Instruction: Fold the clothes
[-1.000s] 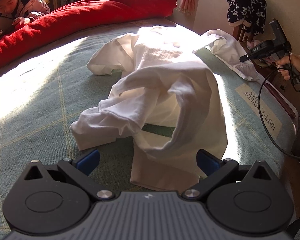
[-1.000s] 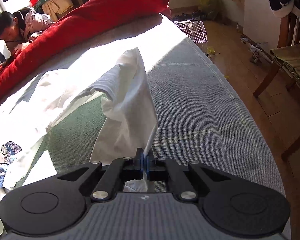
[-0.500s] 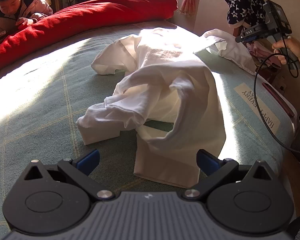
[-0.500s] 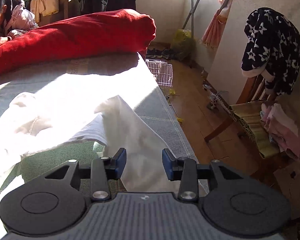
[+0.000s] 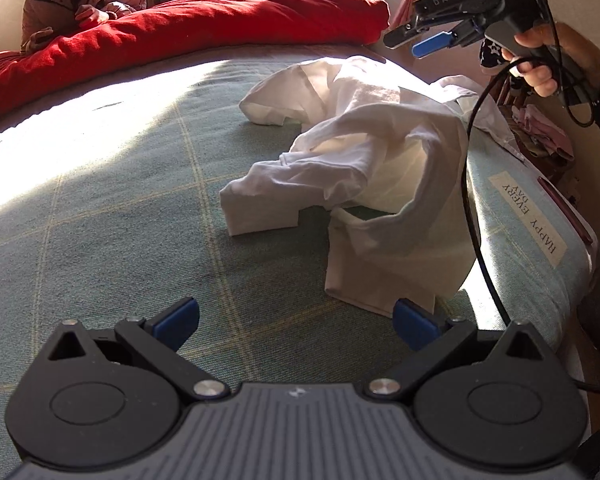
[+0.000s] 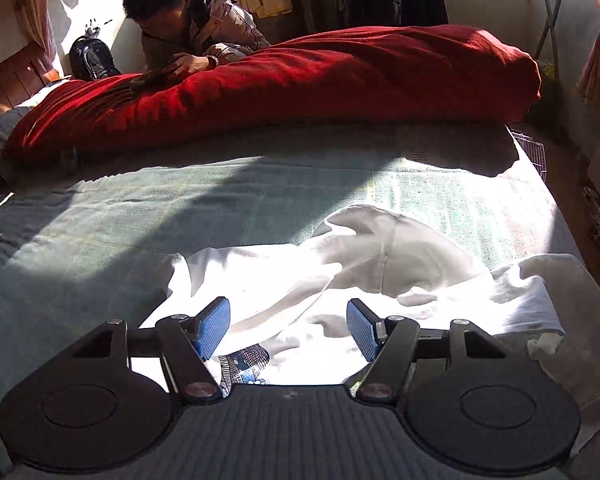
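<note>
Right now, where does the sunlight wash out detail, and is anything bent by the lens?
Right wrist view: the white shirt is overexposed near the jaws, with folds lost in glare, and a broad shadow crosses the green bedspread. Left wrist view: a bright sun patch bleaches the bedspread at the left, and the fisheye curves the bed's far edge under the red quilt.

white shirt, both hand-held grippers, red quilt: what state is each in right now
white shirt: crumpled, unfolded, lying on the bed, held by nothing
left hand-held gripper: open, empty, short of the shirt
right hand-held gripper: jaws opening, empty, above the shirt
red quilt: bunched along the bed's far edge
</note>
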The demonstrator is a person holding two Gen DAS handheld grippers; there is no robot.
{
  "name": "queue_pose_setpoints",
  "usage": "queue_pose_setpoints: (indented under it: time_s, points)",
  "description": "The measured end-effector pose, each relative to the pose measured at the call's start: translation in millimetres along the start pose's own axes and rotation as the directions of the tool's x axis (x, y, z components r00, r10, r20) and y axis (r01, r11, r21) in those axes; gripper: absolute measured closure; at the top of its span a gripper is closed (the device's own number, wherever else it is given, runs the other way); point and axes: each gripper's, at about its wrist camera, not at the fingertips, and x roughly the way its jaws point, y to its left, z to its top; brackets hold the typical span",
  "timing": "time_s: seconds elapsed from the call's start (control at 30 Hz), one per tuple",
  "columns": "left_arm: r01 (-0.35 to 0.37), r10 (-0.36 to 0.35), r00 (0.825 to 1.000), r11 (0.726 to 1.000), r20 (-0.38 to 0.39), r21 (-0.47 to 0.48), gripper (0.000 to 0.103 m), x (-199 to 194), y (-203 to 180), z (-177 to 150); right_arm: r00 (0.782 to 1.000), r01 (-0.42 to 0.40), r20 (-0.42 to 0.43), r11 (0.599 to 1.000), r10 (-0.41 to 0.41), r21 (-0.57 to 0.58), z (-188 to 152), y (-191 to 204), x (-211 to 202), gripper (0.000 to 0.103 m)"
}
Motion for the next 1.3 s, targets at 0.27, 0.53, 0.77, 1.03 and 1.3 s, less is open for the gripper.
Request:
queue_pose_setpoints:
  time_s: [0.27,0.53,0.77,1.03,1.3]
  points:
    - [-0.034,0.034,0.999,0.999,-0.017,0.003,0.001,-2,33,-13,0.985,0.037,-0.159,0.988,-0.061,-0.148,22,85,74,0.032]
    - [-0.028,0.028,1.000,1.000,-0.005,-0.008,0.001,-7,63,-24,0.929,0.175,-0.254,0.925,-0.269,-0.339,9,115,124,0.033]
    - [-0.031,0.031,0.999,0.999,0.013,-0.013,0.001,-13,82,-31,0.898,0.246,-0.237,0.868,-0.372,-0.431,3,126,132,0.080]
    - [-0.044,0.047,0.998,0.997,0.043,-0.058,0.001,-30,110,-43,0.962,0.108,-0.230,0.981,-0.144,-0.161,47,134,109,0.092]
    - [-0.090,0.101,0.992,0.988,0.081,-0.125,0.001,-57,148,-57,0.978,-0.048,-0.207,0.993,0.026,-0.104,52,205,116,0.092]
